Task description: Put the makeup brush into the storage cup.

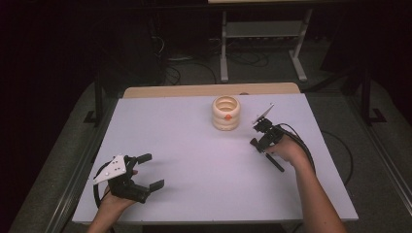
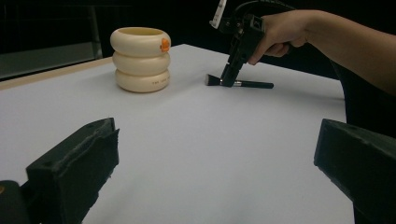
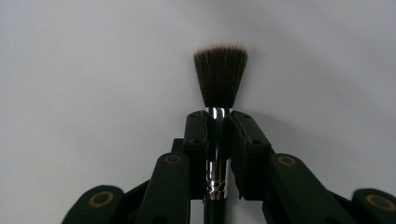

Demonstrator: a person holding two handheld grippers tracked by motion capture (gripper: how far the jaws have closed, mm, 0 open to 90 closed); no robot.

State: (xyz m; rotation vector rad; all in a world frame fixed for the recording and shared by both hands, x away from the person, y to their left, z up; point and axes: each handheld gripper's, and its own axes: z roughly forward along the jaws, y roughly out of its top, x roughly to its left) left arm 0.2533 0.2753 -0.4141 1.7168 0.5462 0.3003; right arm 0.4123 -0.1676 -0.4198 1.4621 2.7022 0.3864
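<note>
A black-handled makeup brush (image 1: 275,162) with dark bristles (image 3: 221,77) lies flat on the white table (image 1: 194,155), right of centre. My right gripper (image 1: 257,141) points down at it, its jaws shut on the brush's silver ferrule (image 3: 217,175), which also appears in the left gripper view on the brush (image 2: 252,84). A cream holder (image 1: 226,112) made of three stacked rings with an orange mark stands upright at the back centre, left of that gripper. Near the front left, my left gripper (image 1: 151,171) hovers low over the table, open, with nothing between its jaws.
A wooden strip (image 1: 209,90) runs along the table's far edge. Behind it on the floor stand a metal frame (image 1: 262,43) and loose cables. The right gripper's cable (image 1: 303,145) trails along the person's forearm. Bare tabletop lies between the two grippers.
</note>
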